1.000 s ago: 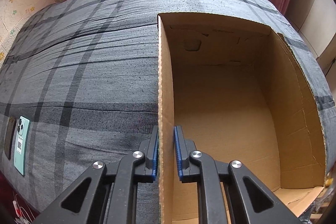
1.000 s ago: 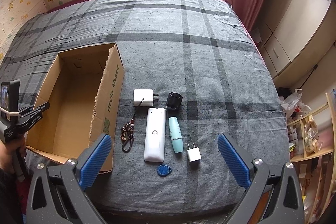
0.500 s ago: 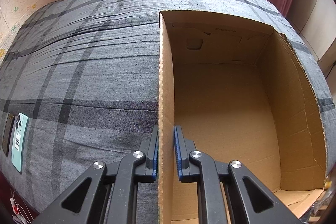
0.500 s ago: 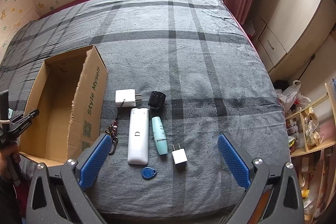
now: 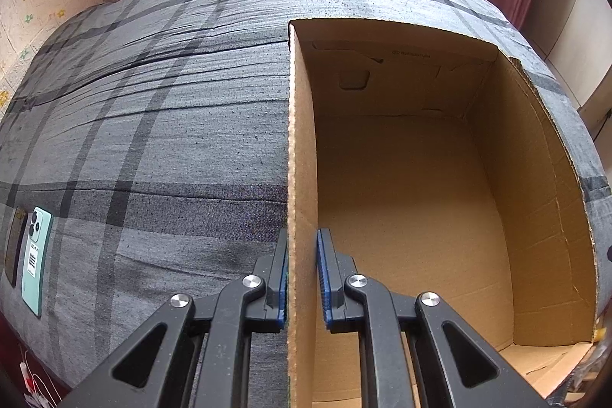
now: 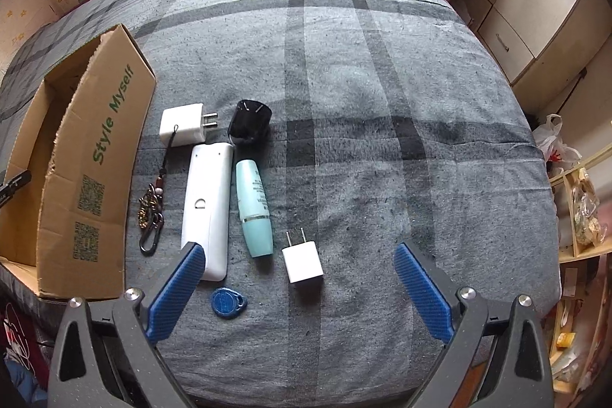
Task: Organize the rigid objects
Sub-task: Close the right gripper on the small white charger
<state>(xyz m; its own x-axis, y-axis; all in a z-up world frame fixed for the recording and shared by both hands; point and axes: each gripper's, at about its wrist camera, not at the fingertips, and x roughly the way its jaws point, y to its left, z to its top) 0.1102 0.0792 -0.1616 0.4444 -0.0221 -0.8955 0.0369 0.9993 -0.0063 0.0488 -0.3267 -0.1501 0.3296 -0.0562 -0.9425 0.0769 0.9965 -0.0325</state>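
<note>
My left gripper (image 5: 302, 274) is shut on the left wall of the open cardboard box (image 5: 302, 140), which looks bare inside. The box (image 6: 95, 155) also shows at the left of the right wrist view. Beside it on the bed lie a white remote (image 6: 208, 205), a teal bottle (image 6: 254, 205), a small white charger (image 6: 303, 262), a bigger white charger (image 6: 183, 124), a black adapter (image 6: 249, 127), a blue key fob (image 6: 228, 301) and a keychain (image 6: 151, 213). My right gripper (image 6: 298, 287) is open, low over the small white charger and key fob.
Two phones (image 5: 28, 243) lie at the bed's left edge in the left wrist view. The grey plaid bedspread (image 6: 363, 83) stretches behind the items. Cabinets (image 6: 535, 10) and a shelf with bags (image 6: 581, 209) stand to the right of the bed.
My right gripper has moved forward and down toward the items, which now look larger and closer. My left gripper stays clamped on the box wall.
</note>
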